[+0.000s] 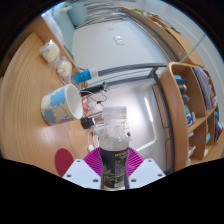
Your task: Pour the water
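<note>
A clear plastic water bottle (113,145) with a dark label and a white cap stands upright between my fingers, and my gripper (112,163) is shut on the bottle, its magenta pads (96,161) pressing the label from both sides. The whole view is tilted. Beyond the bottle, to its left, a white paper cup (62,104) with a blue rim rests on the wooden table (25,120), its open mouth facing the bottle. The bottle's neck is some way short of the cup.
Small bottles and items (92,97) cluster just past the cup. More containers (58,62) lie farther along the table. A wooden shelf unit (190,105) with books stands to the right, across a grey floor (135,95).
</note>
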A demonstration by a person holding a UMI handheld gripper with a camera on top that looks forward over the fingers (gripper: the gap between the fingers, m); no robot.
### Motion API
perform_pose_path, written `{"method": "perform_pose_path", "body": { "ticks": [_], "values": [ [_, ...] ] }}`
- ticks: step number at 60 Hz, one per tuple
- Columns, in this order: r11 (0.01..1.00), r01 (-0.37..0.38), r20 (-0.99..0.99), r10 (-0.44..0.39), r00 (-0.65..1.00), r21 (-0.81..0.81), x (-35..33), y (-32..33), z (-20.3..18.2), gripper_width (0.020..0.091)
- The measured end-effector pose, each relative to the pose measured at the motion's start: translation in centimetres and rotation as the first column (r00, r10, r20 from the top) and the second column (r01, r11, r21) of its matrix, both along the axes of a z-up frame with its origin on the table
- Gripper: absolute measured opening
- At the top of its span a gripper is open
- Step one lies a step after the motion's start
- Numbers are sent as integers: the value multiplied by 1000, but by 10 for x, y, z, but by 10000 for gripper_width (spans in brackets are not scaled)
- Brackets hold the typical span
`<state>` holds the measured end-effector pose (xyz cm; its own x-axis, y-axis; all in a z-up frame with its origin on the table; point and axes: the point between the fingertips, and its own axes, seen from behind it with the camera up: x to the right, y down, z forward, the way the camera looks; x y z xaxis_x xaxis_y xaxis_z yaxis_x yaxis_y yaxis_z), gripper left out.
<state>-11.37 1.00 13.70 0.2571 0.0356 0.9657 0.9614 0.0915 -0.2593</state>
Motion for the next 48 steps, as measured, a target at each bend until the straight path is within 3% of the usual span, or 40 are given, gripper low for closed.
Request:
{"method": "perform_pose_path", "body": {
  "ticks": [16, 28, 37, 48],
  "values": [
    [993, -90, 463, 43, 886, 80, -32, 29, 13, 269],
    [979, -151, 724, 7, 690, 135, -57, 38, 18, 273],
    [978, -162, 775, -1, 631, 134, -62, 44, 12, 272],
    [982, -144, 667, 26, 745, 123, -56, 40, 15, 272]
  ]
}}
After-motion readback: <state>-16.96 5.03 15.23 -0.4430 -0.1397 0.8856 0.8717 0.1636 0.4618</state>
